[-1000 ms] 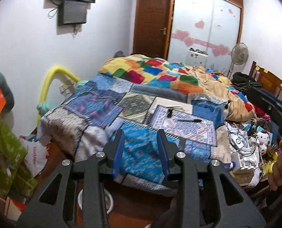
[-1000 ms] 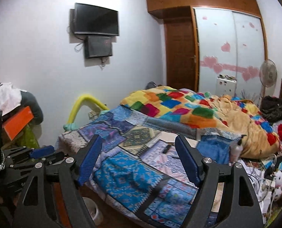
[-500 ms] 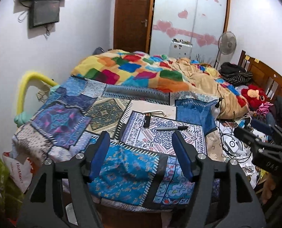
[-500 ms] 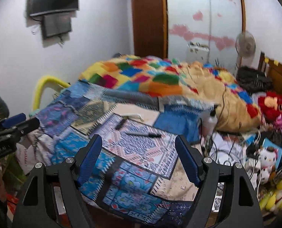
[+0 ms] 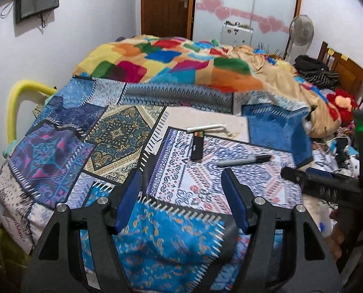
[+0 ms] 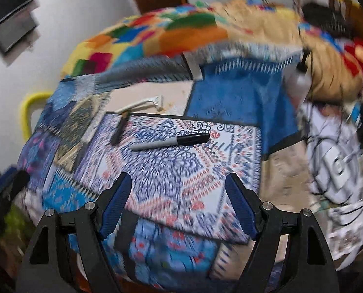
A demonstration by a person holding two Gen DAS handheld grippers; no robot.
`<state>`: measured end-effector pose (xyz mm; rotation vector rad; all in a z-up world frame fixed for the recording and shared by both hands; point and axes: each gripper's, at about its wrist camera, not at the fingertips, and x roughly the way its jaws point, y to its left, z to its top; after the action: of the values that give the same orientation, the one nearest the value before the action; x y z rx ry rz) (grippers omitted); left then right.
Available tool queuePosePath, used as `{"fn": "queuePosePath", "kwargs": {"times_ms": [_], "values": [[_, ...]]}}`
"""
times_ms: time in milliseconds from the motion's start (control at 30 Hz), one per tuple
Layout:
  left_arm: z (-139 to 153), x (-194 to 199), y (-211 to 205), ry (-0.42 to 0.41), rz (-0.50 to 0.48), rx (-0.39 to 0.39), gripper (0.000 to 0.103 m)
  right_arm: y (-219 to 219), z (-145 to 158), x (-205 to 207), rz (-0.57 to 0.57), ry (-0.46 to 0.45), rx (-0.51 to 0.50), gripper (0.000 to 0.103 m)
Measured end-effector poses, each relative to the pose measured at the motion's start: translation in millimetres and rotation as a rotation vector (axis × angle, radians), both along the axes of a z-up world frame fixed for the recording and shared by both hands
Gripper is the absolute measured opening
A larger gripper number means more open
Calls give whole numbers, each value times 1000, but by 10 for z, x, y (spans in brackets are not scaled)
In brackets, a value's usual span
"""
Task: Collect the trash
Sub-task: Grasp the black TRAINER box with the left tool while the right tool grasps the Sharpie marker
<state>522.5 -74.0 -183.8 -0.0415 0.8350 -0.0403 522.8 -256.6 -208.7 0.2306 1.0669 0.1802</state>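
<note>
Three small items lie on the patterned bedspread (image 5: pixel 59 151): a grey marker with a black cap (image 5: pixel 245 160) (image 6: pixel 170 141), a black rectangular stick-shaped item (image 5: pixel 197 146) (image 6: pixel 119 130), and a white disposable razor (image 5: pixel 209 128) (image 6: pixel 142 104). My left gripper (image 5: pixel 181 195) is open and empty, above the near part of the bed, short of the items. My right gripper (image 6: pixel 179 195) is open and empty, also short of the marker; the right wrist view is blurred. The right gripper also shows at the right of the left wrist view (image 5: pixel 311 180).
A colourful patchwork blanket (image 5: pixel 181 61) is heaped at the far end of the bed. A yellow curved tube (image 5: pixel 17 102) stands at the left. Cables, toys and clutter (image 6: pixel 335 161) lie right of the bed. A fan (image 5: pixel 301 28) and wardrobe stand behind.
Both grippers have moved forward and tilted down toward the bed, so the items look closer. The left gripper's jaws have widened from nearly closed to open.
</note>
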Motion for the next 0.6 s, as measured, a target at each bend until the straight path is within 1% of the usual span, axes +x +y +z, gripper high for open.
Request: {"fn": "queuePosePath", "kwargs": {"times_ms": [133, 200, 333, 467, 500, 567, 600], "values": [[-243, 228, 49, 28, 0, -1, 67, 36, -248, 361, -81, 61, 59, 76], [-356, 315, 74, 39, 2, -4, 67, 88, -357, 487, -110, 84, 66, 76], [-535, 407, 158, 43, 26, -9, 67, 250, -488, 598, -156, 90, 29, 76], [-645, 471, 237, 52, 52, -26, 66, 427, -543, 586, -199, 70, -44, 74], [-668, 486, 250, 53, 55, -28, 66, 467, -548, 590, -205, 57, -68, 70], [-701, 514, 260, 56, 52, -22, 66, 536, -561, 568, -205, 35, -125, 65], [-712, 525, 253, 55, 47, -17, 66, 547, -563, 542, -202, 16, -129, 63]]}}
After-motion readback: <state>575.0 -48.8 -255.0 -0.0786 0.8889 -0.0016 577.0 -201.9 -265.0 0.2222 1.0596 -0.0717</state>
